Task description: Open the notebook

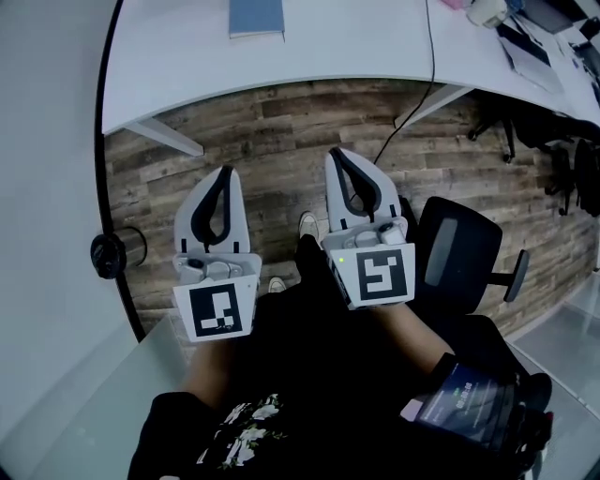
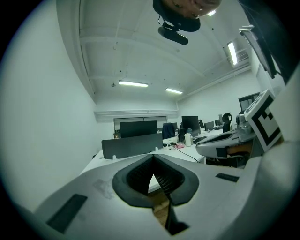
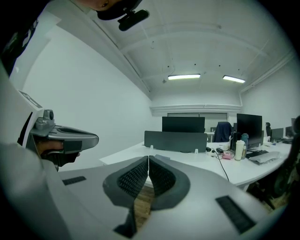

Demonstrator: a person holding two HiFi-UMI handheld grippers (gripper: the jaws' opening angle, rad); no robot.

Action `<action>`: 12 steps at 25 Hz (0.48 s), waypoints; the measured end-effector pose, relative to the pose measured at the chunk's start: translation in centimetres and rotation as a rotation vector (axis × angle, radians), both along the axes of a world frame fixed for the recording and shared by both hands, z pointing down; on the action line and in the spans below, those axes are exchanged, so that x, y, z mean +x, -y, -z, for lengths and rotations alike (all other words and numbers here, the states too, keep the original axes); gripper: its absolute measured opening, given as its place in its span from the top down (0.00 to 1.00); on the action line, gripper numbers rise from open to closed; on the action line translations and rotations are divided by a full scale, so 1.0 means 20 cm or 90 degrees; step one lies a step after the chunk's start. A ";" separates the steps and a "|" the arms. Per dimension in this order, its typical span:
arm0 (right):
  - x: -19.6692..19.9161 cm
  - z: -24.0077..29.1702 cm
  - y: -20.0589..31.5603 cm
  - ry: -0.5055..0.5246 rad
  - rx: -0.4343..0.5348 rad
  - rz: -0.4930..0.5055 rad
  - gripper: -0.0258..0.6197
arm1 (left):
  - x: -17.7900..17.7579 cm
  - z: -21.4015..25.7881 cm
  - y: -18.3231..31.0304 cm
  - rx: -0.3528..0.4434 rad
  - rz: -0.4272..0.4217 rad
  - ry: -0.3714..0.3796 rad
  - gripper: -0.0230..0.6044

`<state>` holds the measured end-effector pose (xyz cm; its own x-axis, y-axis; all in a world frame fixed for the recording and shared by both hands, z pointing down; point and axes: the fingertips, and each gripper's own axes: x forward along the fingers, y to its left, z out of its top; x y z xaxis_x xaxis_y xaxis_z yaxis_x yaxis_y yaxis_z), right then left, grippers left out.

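A blue-grey notebook (image 1: 256,17) lies closed on the white desk (image 1: 169,56) at the top of the head view, well ahead of both grippers. My left gripper (image 1: 225,172) and right gripper (image 1: 336,153) are held side by side over the wooden floor, pointing toward the desk. The left gripper (image 2: 153,157) has its jaws shut with nothing between the pads. The right gripper (image 3: 148,158) is likewise shut and empty. The notebook does not show in either gripper view; only the desk edge (image 3: 187,157) shows beyond the jaws.
A black office chair (image 1: 461,251) stands right of the right gripper. A black cable (image 1: 419,89) hangs from the desk to the floor. Desk legs (image 1: 164,139) stand at the left. A dark divider (image 2: 131,144) and monitors (image 3: 183,124) sit farther back.
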<state>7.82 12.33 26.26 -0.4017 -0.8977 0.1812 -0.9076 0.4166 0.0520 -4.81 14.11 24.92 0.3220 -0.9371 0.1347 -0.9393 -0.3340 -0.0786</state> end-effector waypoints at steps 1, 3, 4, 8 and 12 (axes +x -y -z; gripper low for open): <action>0.00 0.00 0.03 0.001 -0.001 0.006 0.86 | 0.01 0.00 0.03 -0.004 0.004 0.000 0.95; 0.02 0.02 0.10 0.004 0.004 0.019 0.86 | 0.03 0.00 0.08 -0.004 0.012 0.000 0.95; 0.03 0.03 0.13 0.006 0.007 0.025 0.86 | 0.05 0.00 0.11 -0.003 0.016 0.000 0.95; 0.08 0.04 0.23 0.013 0.013 0.037 0.86 | 0.12 0.03 0.19 0.008 0.024 0.007 0.95; 0.13 0.06 0.28 0.019 0.023 0.038 0.86 | 0.16 0.04 0.24 0.016 0.029 0.008 0.95</action>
<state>10.52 6.65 25.10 -0.4596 -0.8776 0.1363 -0.8825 0.4685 0.0404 -1.56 9.35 24.08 0.2769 -0.9541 0.1143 -0.9526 -0.2882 -0.0979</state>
